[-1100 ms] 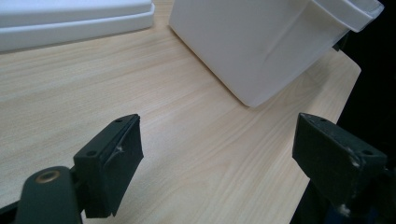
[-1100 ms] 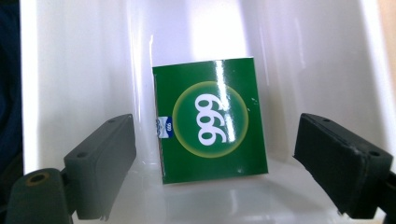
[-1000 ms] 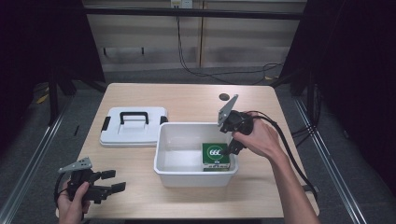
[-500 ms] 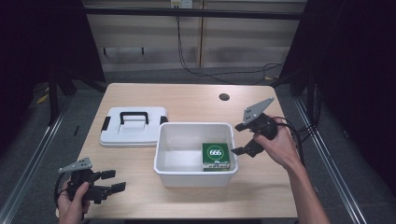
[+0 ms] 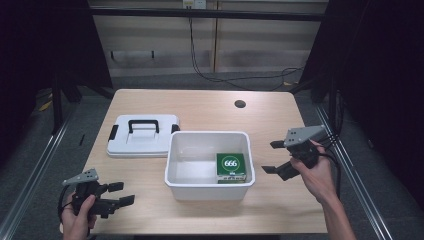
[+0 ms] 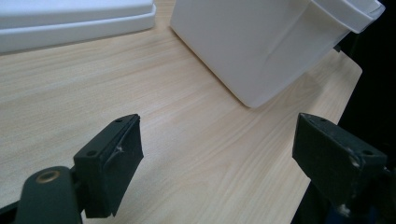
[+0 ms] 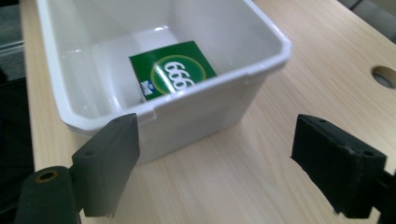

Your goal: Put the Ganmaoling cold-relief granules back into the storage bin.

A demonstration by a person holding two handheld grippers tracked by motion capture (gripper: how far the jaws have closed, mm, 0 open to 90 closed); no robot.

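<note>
Green "666" box (image 5: 231,167) lying in lower right corner of white bin (image 5: 207,186), centre of high view. Right gripper (image 5: 270,157) released, empty, beside bin. Left gripper (image 5: 122,193) spread wide, lower left. Lid (image 5: 142,145) with handle seen whole from above.

Box (image 5: 231,167) in bin (image 5: 207,186); lid (image 5: 142,136) left
</note>
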